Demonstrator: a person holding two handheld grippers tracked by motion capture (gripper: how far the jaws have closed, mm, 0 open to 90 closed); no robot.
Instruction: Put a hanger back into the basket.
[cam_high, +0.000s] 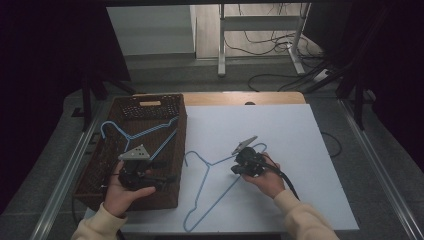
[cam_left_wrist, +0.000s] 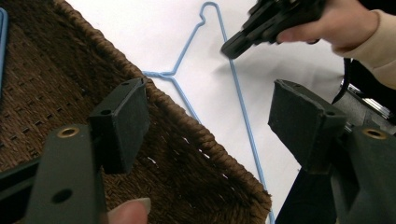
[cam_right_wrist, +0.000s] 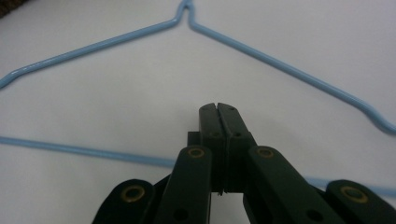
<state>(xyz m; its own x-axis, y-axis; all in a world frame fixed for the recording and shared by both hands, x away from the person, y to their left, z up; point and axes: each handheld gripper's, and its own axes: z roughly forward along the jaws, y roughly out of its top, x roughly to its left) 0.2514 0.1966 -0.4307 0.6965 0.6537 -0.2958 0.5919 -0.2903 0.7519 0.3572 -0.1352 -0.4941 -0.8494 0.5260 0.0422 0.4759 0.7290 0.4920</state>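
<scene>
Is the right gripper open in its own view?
No, the right gripper has its jaws pressed together, above the bottom bar of the hanger.

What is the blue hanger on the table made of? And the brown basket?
The blue hanger looks like thin metal wire with a smooth, glossy light-blue coating: it is slim, bent to shape and catches the light. The brown basket seems woven wicker or rattan, matt dark brown, with plaited strands and a braided rim; it could be an imitation.
</scene>
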